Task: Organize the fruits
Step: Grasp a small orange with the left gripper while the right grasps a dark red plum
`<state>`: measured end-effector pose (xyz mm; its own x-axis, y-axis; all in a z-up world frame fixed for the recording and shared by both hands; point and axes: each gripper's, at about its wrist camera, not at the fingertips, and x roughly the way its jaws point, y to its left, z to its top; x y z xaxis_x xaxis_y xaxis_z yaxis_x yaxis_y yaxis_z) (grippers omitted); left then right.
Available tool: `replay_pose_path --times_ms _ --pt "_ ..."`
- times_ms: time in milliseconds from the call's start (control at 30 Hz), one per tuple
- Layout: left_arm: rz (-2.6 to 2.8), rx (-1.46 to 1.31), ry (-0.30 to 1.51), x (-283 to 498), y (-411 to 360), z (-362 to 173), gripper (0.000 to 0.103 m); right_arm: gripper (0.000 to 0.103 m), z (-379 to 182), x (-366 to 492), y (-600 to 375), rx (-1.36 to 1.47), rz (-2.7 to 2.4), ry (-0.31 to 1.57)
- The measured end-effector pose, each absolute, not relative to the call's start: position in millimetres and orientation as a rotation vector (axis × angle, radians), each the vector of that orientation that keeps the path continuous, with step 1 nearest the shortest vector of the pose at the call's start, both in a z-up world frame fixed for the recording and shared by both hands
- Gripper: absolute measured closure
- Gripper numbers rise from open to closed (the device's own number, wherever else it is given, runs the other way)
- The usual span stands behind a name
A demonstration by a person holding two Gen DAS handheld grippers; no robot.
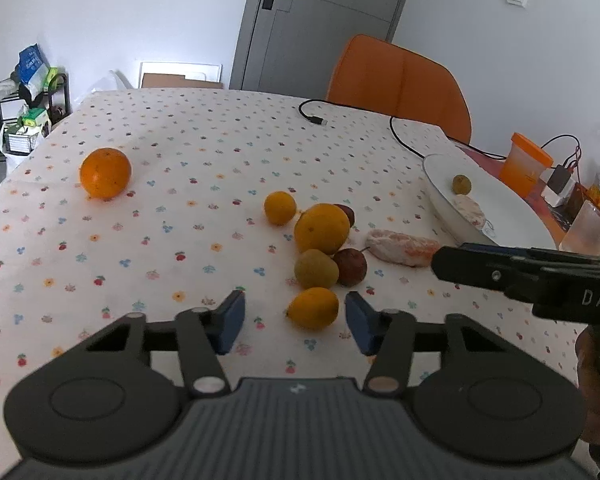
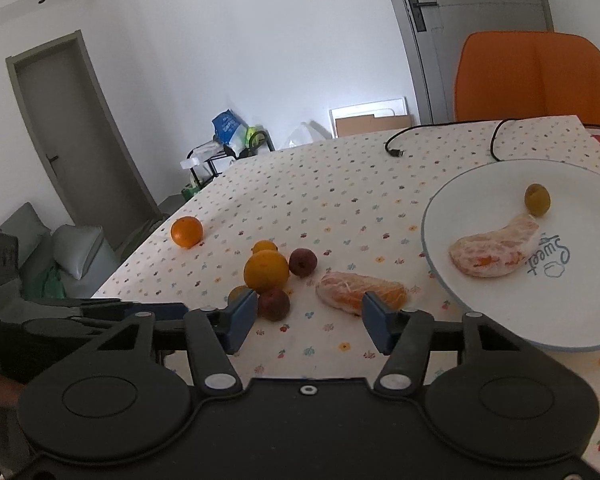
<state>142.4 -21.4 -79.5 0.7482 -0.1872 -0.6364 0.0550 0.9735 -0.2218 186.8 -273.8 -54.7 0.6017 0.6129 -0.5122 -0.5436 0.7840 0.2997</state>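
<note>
We see a round white plate holding a peeled citrus piece and a small greenish fruit. Our left claw stands partly open around a smooth yellow-orange fruit, pads apart from it. Our right claw gapes partly open, empty, near a pithy peeled segment on the table.

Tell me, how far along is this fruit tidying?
Just begun. On the white plate lie a peeled citrus piece and a small greenish fruit. In hand: nothing gripped yet; the left gripper brackets a small yellow fruit, the right gripper approaches the peeled segment on the cloth. Left: the fruit cluster and the lone orange.
</note>
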Motion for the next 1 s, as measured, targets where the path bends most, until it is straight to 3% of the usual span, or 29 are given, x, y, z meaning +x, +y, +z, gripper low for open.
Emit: replay_pose_path --times_ms 33,100,1000 --pt "-0.14 -0.191 0.714 142.9 -21.4 -79.8 0.07 0.047 -55.5 186.9 -272.8 0.115 0.676 0.64" --pt "-0.143 -0.187 0.714 143.6 -21.2 -80.2 0.077 0.047 -56.9 187.5 -269.3 0.108 0.686 0.645" --pt "-0.029 -0.221 0.678 144.7 12.2 -73.3 0.077 0.074 -75.0 212.2 -222.8 0.044 0.777 0.712"
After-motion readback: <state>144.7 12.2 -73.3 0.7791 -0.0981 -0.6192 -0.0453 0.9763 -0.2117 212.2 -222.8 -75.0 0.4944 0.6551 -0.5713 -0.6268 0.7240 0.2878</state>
